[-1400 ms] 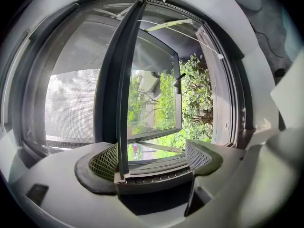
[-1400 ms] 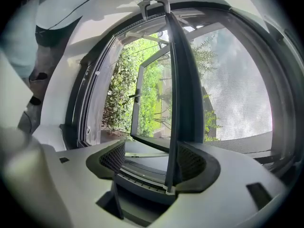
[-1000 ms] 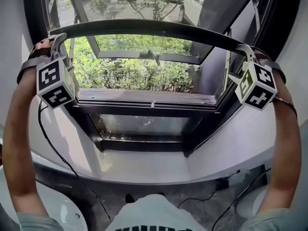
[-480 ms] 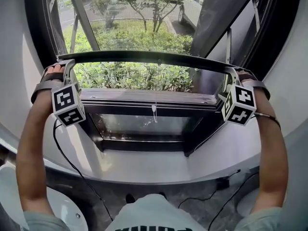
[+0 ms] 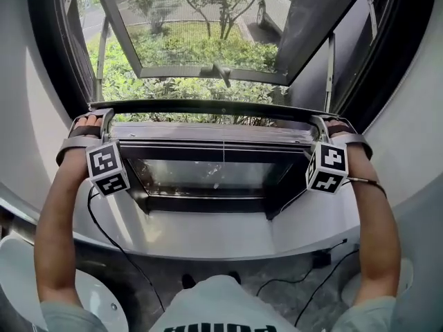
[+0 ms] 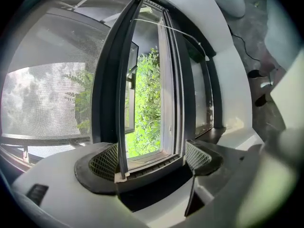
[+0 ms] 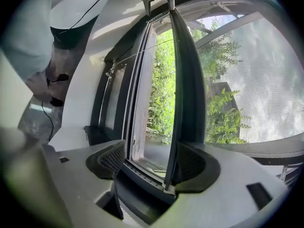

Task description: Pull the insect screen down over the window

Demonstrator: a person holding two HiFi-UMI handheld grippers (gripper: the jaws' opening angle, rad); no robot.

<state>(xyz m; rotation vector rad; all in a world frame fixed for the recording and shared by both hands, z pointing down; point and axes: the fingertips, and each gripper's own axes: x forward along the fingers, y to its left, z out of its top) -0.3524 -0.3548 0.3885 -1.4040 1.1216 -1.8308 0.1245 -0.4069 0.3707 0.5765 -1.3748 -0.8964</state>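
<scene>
The insect screen's dark bottom bar (image 5: 214, 107) runs across the window just above the lower window frame (image 5: 208, 133). Grey mesh (image 5: 208, 19) stretches above it. My left gripper (image 5: 104, 114) is hooked over the bar's left end and my right gripper (image 5: 320, 120) over its right end. In the left gripper view the bar (image 6: 109, 80) passes between the open left gripper's (image 6: 149, 160) jaws, against the left pad (image 6: 102, 163). In the right gripper view the bar (image 7: 185, 80) lies against the right pad (image 7: 190, 163) of the open right gripper (image 7: 154, 163). A thin pull cord (image 5: 223, 152) hangs from the bar's middle.
Outside, an open window sash (image 5: 214, 71) tilts over green shrubs (image 5: 173, 88). A white curved sill (image 5: 208, 237) lies below the frame. Black cables (image 5: 118, 254) trail over the floor. White rounded objects (image 5: 14, 268) sit at the lower left.
Both grippers have come down together, taking the bar from high in the window opening to just above the lower frame. More mesh now covers the window.
</scene>
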